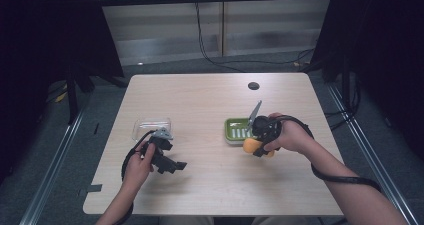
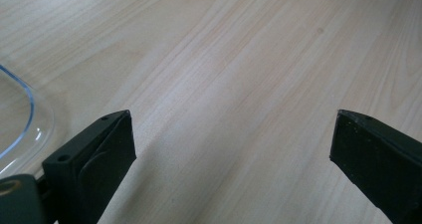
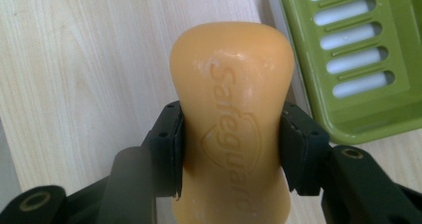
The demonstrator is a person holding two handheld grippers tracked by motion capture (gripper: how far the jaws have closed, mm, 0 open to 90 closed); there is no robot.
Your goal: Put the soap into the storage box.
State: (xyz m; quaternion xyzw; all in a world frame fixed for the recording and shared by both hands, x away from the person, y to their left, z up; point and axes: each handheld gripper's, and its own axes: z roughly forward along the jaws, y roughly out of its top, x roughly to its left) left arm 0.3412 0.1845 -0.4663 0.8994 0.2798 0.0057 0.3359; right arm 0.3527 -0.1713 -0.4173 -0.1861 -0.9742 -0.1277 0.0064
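Note:
An orange soap bar point(image 3: 233, 119) stamped "Safeguard" is pinched at its waist by my right gripper point(image 3: 231, 144), which is shut on it. From above, the soap bar point(image 1: 251, 146) hangs just off the near edge of a green slotted soap dish point(image 1: 236, 128), with the right gripper point(image 1: 260, 144) held by a hand. The green dish point(image 3: 368, 69) lies to the right of the bar. My left gripper point(image 1: 172, 166) rests low over the table at the left, its jaws spread wide and empty point(image 2: 231, 134). A clear plastic lid point(image 1: 151, 126) lies just behind it.
The clear lid's rim point(image 2: 20, 109) curves in at the left of the left gripper view. A dark round grommet point(image 1: 253, 85) sits near the far edge of the wooden table point(image 1: 210, 185). Cables trail from both grippers.

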